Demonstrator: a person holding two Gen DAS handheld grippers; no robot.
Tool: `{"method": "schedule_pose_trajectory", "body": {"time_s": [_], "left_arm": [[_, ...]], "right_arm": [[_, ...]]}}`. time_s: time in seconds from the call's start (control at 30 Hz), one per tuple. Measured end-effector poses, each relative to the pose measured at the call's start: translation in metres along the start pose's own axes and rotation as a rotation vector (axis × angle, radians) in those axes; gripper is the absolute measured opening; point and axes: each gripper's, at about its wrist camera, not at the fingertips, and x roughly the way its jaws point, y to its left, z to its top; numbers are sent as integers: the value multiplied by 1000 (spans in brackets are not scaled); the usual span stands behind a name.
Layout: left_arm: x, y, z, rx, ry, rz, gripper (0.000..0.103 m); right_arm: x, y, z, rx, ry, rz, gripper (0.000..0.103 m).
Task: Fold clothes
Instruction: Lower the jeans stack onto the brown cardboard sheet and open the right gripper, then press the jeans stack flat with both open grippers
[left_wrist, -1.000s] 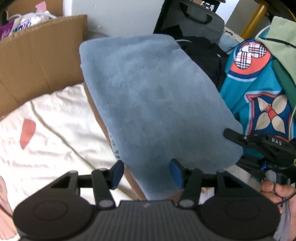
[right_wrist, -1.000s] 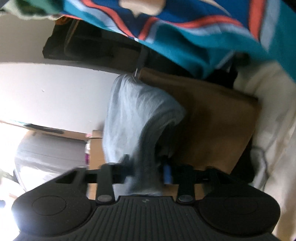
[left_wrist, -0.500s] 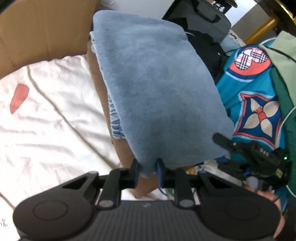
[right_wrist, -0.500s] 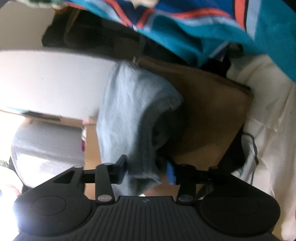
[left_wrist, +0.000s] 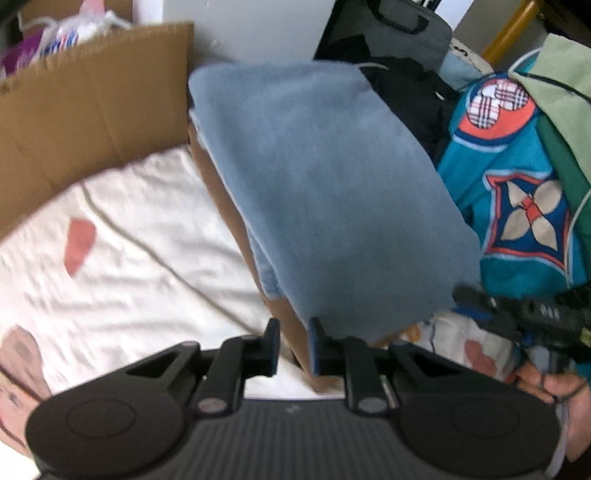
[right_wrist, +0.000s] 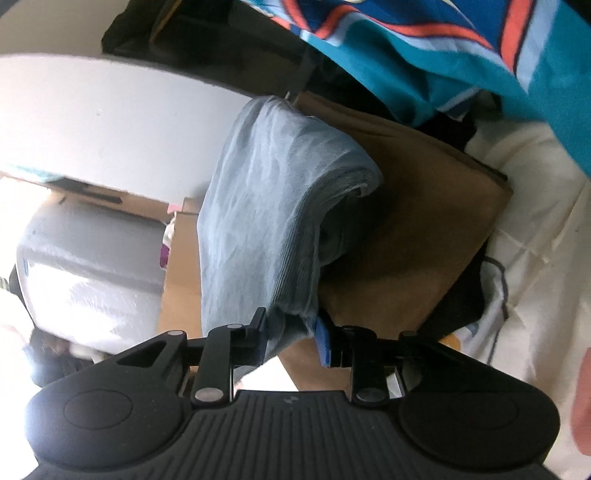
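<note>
brown garment (left_wrist: 236, 229) mostly hidden under blue cloth (left_wrist: 332, 192), right gripper (left_wrist: 480, 301) blurred, perhaps shut

light: bright daylight, blown-out glare at nine o'clock in the right wrist view
blur: slight motion smear in both views
edges: fisheye bending

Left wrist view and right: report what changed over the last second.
Left gripper narrowed its wide-open jaws at the folded blue fleece cloth's near corner; grip unclear. Right gripper is closing, cloth edge between its jaws. Cloth still lies on the brown folded garment.
</note>
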Motion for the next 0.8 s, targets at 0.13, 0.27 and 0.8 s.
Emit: {"method": "schedule_pose_trajectory", "body": {"time_s": [0.13, 0.27, 0.8], "left_arm": [[-5, -4, 23, 40, -40, 24, 16], [-6, -13, 48, 93, -85, 53, 23], [22, -25, 86, 183, -146, 163, 41]], "right_arm": [[-14, 11, -6, -105, 29, -43, 34], [-25, 28, -9, -216, 46, -72, 35], [-31, 87, 37, -566, -64, -230, 35]]}}
